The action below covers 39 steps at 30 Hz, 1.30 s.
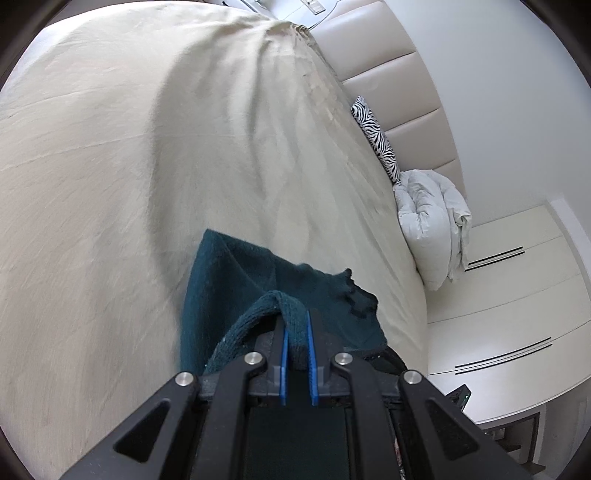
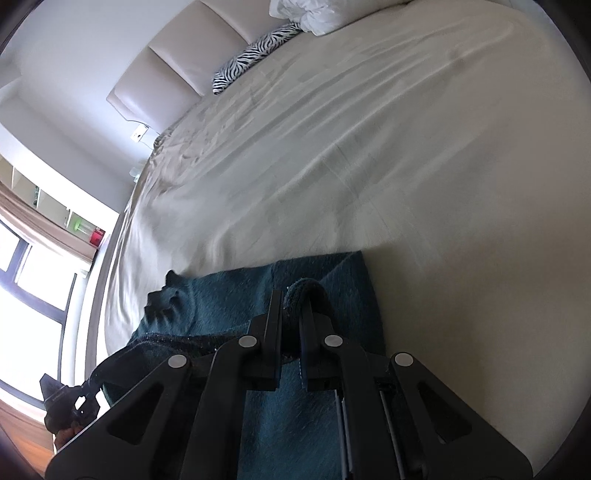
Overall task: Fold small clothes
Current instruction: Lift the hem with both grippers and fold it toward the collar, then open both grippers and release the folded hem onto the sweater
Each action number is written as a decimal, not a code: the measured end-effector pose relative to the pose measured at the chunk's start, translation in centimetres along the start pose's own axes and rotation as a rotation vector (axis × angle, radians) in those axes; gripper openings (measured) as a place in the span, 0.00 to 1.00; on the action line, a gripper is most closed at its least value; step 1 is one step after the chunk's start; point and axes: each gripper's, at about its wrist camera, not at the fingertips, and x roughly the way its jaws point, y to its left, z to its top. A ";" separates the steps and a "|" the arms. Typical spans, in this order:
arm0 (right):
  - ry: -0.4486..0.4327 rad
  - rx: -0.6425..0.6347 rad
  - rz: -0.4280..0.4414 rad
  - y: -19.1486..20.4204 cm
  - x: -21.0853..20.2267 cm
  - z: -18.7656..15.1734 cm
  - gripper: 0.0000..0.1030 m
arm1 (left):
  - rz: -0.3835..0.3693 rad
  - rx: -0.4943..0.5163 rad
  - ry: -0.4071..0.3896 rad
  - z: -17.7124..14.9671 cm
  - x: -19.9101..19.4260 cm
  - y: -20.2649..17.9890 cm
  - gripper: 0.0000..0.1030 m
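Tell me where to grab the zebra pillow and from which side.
Grip the zebra pillow at its long edge facing the open sheet, coming in across the bed. Its other long side leans against the headboard, and the white duvet crowds one end. This is a judgement.

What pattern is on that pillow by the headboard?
Black-and-white zebra stripes on the pillow; clearest in the right wrist view.
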 end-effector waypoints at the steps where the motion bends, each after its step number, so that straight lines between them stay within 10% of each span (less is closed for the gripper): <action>1: 0.002 0.003 -0.002 -0.1 0.4 0.2 0.06 | 0.009 0.007 0.001 0.1 0.3 0.0 0.09; 8: 0.045 0.048 -0.014 -1.0 3.6 0.7 0.07 | 0.066 0.017 0.015 0.6 2.3 0.9 0.12; 13: 0.052 0.116 0.037 -2.5 4.3 0.5 0.09 | 0.042 0.009 0.015 0.6 2.4 1.1 0.51; 18: 0.039 0.108 0.042 -2.7 3.3 0.3 0.14 | 0.016 0.020 -0.040 0.2 0.5 0.3 0.66; 24: -0.010 0.162 0.028 -3.2 1.3 0.5 0.61 | 0.029 0.071 -0.060 -1.1 -1.9 -0.3 0.67; 39: 0.037 -0.210 -0.046 -0.4 -5.3 -6.6 0.47 | 0.142 0.253 -0.088 -8.4 -5.6 0.1 0.62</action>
